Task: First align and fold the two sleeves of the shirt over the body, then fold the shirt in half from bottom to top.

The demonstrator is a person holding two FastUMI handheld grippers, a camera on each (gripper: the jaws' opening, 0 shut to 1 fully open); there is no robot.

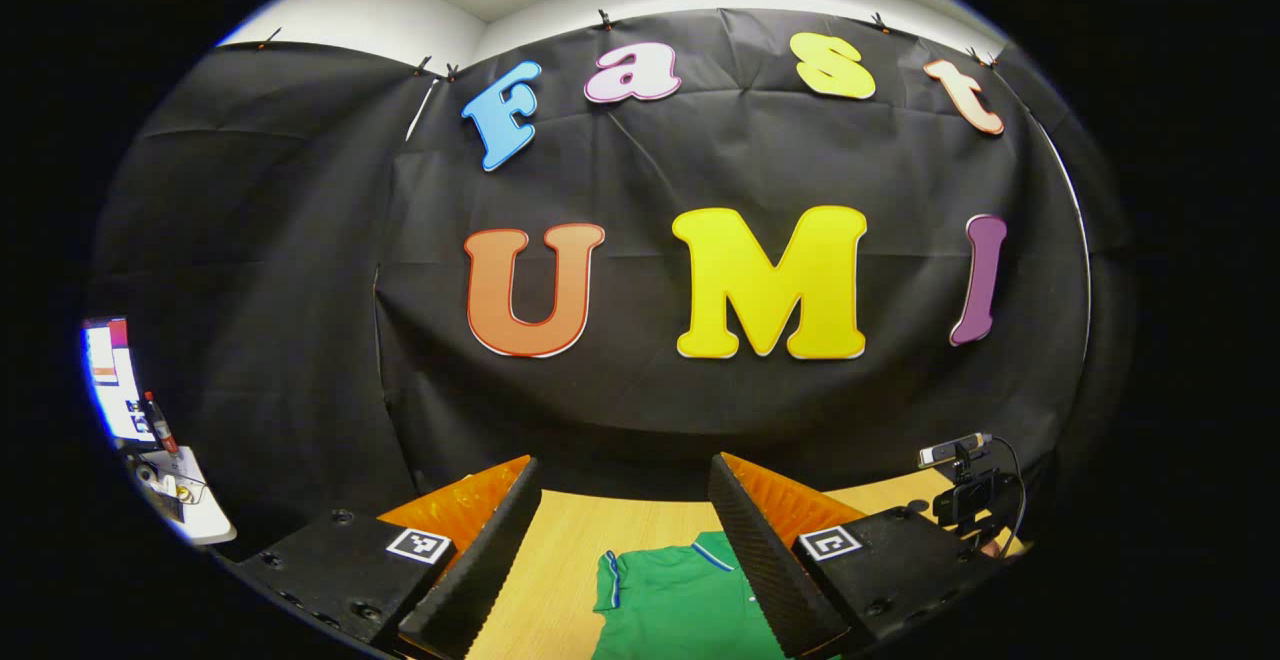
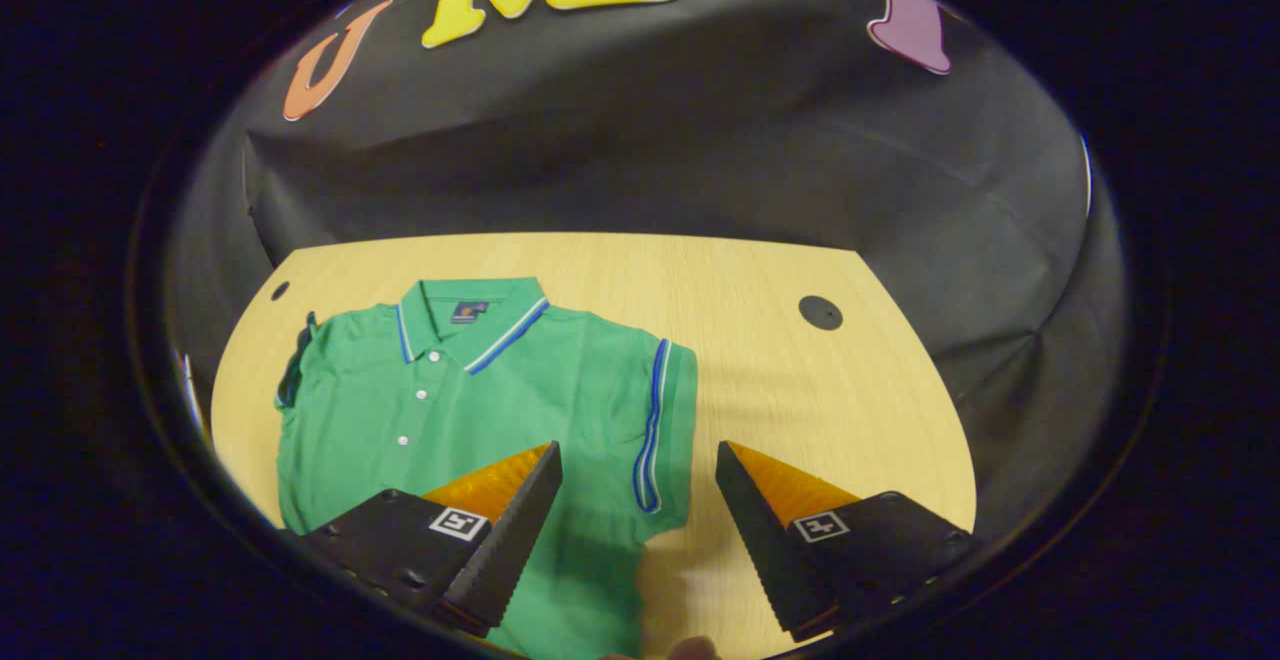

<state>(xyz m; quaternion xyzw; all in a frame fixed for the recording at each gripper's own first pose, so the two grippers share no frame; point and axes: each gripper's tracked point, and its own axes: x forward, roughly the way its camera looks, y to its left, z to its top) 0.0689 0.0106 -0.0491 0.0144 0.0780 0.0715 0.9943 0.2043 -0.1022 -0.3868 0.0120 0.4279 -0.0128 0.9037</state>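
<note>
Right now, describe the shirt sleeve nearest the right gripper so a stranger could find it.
On the pale wooden table lies a green polo shirt, collar toward the black cloth wall. The sleeve is on the side toward the table's round dark hole, spread flat, blue stripes down its cuff.

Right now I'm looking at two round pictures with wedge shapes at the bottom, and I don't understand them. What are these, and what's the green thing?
No robot here: a person holds a two-finger grabbing tool in each hand, and a small camera rides on each one, looking along its fingers. The wedges are those fingers. One picture comes from the left tool, aimed mostly at the booth's black cloth wall, with a small camera on a stand at the right. The other comes from the right tool, looking down on a wooden table. The green thing is a polo shirt lying flat, buttons up, waiting to be folded. Both tools are open and hold nothing.
</note>
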